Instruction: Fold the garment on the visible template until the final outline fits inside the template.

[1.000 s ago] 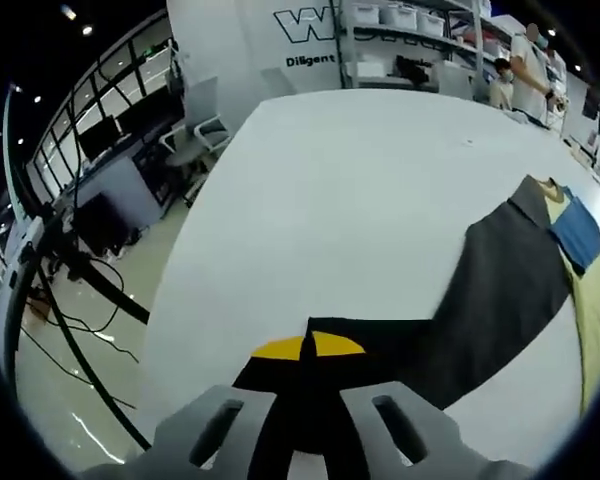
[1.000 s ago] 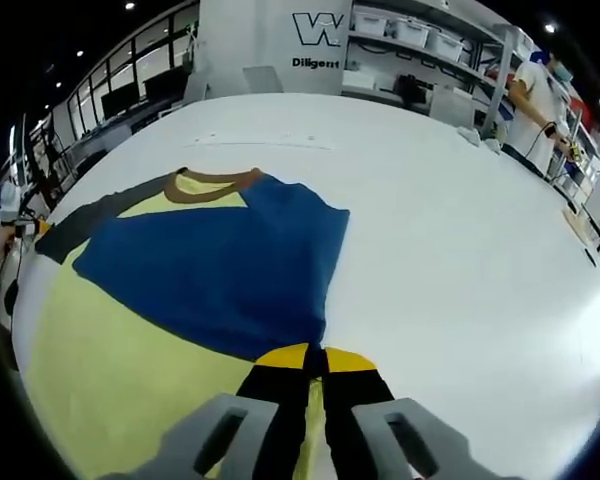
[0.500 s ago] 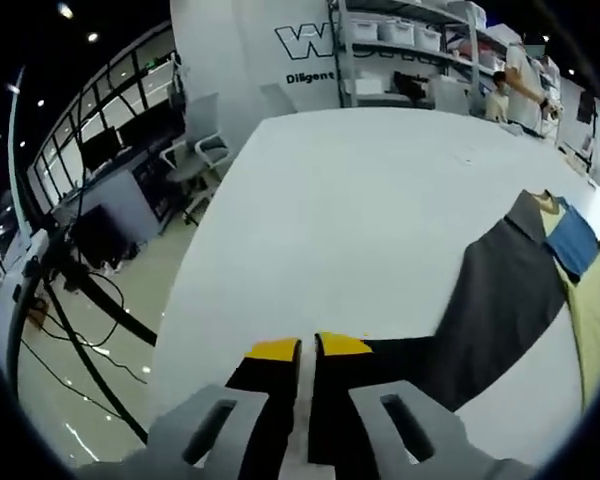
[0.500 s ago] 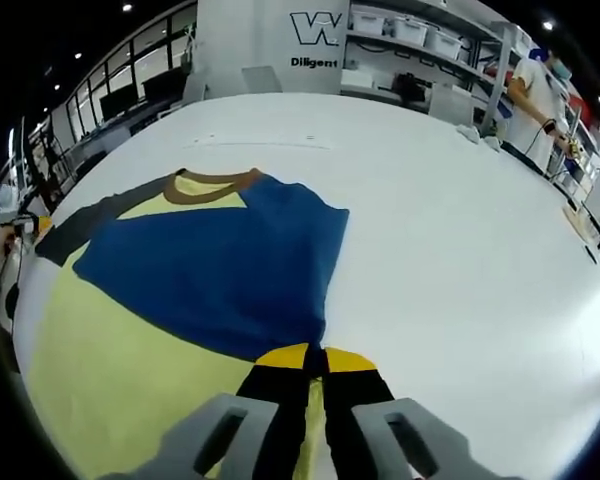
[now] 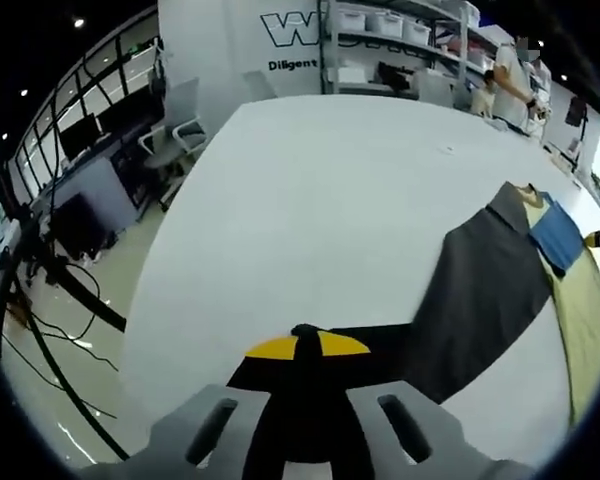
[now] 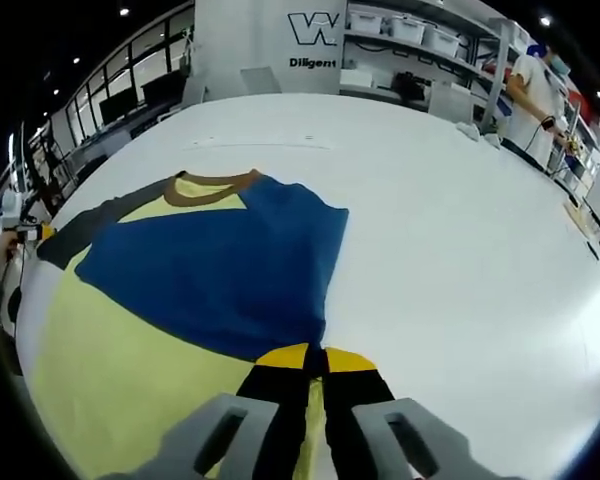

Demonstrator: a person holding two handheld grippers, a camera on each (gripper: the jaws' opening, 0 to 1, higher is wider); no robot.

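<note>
Partly folded blue-and-yellow garment [image 6: 210, 270]

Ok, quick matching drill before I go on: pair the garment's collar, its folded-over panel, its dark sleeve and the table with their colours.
Things:
1. collar
2. folded-over panel
3. sleeve
4. table

Colours:
A. white
B. dark grey
C. brown
D. blue

Pairs: 1-C, 2-D, 3-B, 4-A

One garment [image 6: 210, 265], one table [image 6: 460, 230]
</note>
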